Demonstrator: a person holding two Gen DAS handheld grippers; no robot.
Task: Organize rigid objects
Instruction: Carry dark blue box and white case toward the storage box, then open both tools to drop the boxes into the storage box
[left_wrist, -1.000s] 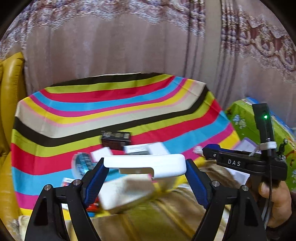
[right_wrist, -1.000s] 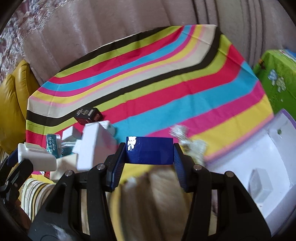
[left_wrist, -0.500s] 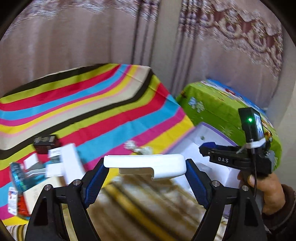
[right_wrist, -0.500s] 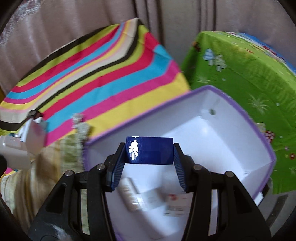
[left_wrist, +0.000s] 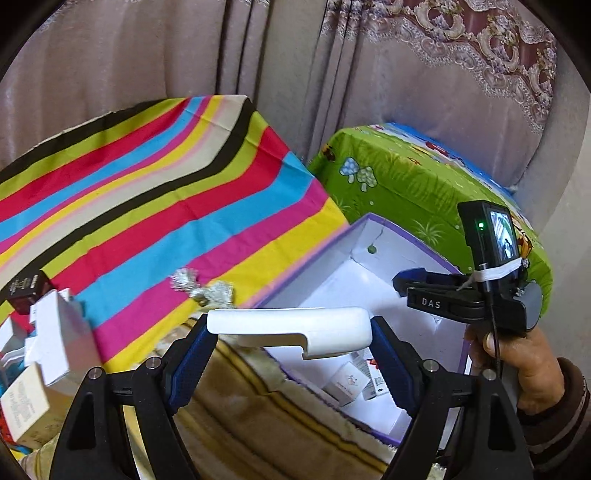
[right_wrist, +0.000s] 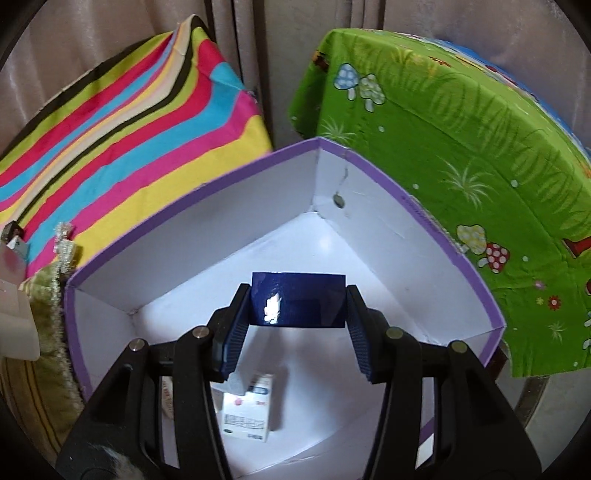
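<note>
Left gripper (left_wrist: 291, 328) clamps a white plastic piece (left_wrist: 290, 326) crosswise between its blue pads, hovering over the near edge of a purple-rimmed white box (left_wrist: 373, 236). Right gripper (right_wrist: 297, 306) hangs over the inside of the same box (right_wrist: 192, 192) with a dark blue box (right_wrist: 298, 300) between its pads; its jaws have just been opening. There looks to be a sliver of gap on the right side, so it seems let go, though glare makes this hard to call. A person's hand (left_wrist: 521, 365) holds the right gripper's handle, seen from the left wrist view.

Small cartons (right_wrist: 247, 410) lie on the box floor, near the closest wall. The box sits between a striped cloth (left_wrist: 147, 192) and a green mushroom-print cloth (right_wrist: 461, 129), touching or just beside both. More white cartons (left_wrist: 55, 339) and a black box (left_wrist: 24, 291) lie on the striped cloth at far left. A silver tinsel bit (left_wrist: 203, 290) lies just beside the box's left wall.
</note>
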